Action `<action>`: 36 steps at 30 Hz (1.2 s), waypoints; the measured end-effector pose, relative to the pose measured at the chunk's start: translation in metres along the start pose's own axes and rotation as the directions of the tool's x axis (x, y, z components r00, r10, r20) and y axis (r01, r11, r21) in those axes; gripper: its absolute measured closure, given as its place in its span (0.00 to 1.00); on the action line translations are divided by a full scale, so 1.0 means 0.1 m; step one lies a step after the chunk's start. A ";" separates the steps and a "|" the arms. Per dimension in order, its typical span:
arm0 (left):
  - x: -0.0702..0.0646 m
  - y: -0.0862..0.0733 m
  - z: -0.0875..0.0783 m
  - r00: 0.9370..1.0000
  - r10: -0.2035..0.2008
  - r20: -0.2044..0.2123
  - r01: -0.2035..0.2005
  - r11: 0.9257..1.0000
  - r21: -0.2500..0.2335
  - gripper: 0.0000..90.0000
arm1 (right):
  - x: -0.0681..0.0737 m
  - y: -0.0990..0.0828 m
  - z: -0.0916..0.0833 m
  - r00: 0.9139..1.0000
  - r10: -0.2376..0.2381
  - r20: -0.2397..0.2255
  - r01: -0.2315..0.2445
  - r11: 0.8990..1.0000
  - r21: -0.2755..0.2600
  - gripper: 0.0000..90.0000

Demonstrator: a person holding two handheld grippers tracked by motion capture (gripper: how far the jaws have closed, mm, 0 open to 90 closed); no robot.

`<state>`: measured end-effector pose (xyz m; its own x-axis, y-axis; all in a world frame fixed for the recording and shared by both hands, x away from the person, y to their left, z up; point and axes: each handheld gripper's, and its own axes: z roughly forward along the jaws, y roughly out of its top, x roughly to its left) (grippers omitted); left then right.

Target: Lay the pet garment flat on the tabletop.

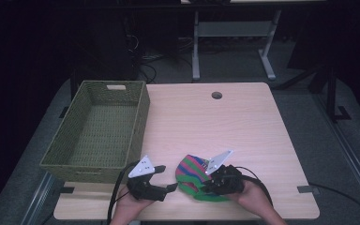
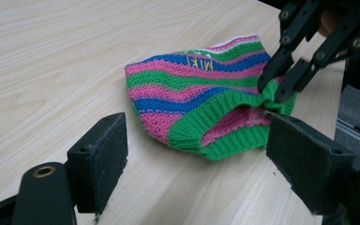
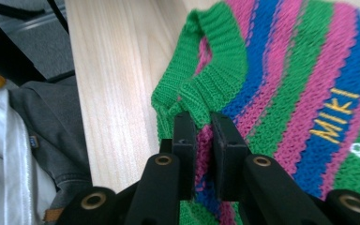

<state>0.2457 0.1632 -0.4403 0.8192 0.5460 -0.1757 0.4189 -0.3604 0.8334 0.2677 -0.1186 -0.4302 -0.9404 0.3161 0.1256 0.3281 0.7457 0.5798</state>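
Observation:
A knitted hat (image 1: 191, 171) with pink, blue and green stripes and a green ribbed brim lies near the table's front edge. It carries yellow lettering in the right gripper view (image 3: 286, 84). My right gripper (image 3: 204, 126) is shut on the bunched green brim, and that pinch also appears in the left gripper view (image 2: 276, 86). My left gripper (image 1: 168, 178) stands open just left of the hat, its jaws wide apart and pointing at the brim opening (image 2: 225, 122). Nothing touches its pads (image 2: 105, 154).
A green woven basket (image 1: 140, 117) stands at the table's left side, with nothing inside. The light wood table (image 1: 225, 126) has a round cable hole (image 1: 216, 95) near its far edge. Beyond the table are a desk frame and cables on the dark floor.

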 end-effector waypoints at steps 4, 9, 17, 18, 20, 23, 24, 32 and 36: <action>0.00 0.00 0.00 1.000 0.002 0.003 -0.002 1.000 0.005 0.23 | -0.01 0.00 -0.07 1.000 0.005 0.007 -0.005 1.000 -0.007 0.91; 0.01 0.00 0.00 1.000 -0.008 0.004 0.008 1.000 -0.002 0.24 | -0.03 0.03 -0.12 1.000 0.000 0.010 0.000 1.000 -0.016 0.91; 0.01 0.01 0.01 1.000 -0.019 0.008 0.019 1.000 -0.007 0.24 | -0.07 0.10 -0.29 1.000 -0.011 0.026 0.012 0.999 -0.051 0.91; 0.00 0.01 0.01 1.000 -0.017 0.005 0.017 1.000 -0.007 0.24 | -0.07 0.11 -0.33 1.000 -0.005 0.025 0.007 0.998 -0.058 0.91; 0.00 0.01 0.02 1.000 -0.018 0.000 0.018 1.000 -0.010 0.24 | -0.08 0.12 -0.38 1.000 0.015 0.023 -0.013 0.997 -0.071 0.91; 0.00 0.03 0.03 1.000 -0.018 0.004 0.018 1.000 -0.014 0.24 | -0.10 0.13 -0.41 0.999 0.020 0.025 -0.018 0.997 -0.080 0.91; 0.00 0.03 0.04 1.000 -0.020 0.009 0.020 1.000 -0.017 0.24 | -0.11 0.14 -0.43 1.000 0.019 0.025 -0.016 0.996 -0.084 0.91; -0.04 0.08 0.08 1.000 -0.003 0.022 0.004 1.000 -0.022 0.23 | -0.16 0.20 -0.55 0.999 0.019 0.026 -0.016 0.994 -0.109 0.91; -0.03 0.10 0.07 0.999 -0.013 0.030 0.014 0.999 -0.039 0.23 | -0.17 0.24 -0.61 0.999 0.016 0.034 -0.011 0.992 -0.123 0.91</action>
<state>0.2505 0.1524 -0.4350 0.8252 0.5273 -0.2024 0.4151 -0.3231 0.8505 0.2864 -0.1418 -0.3688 -0.9315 0.3477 0.1068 0.3252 0.6646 0.6727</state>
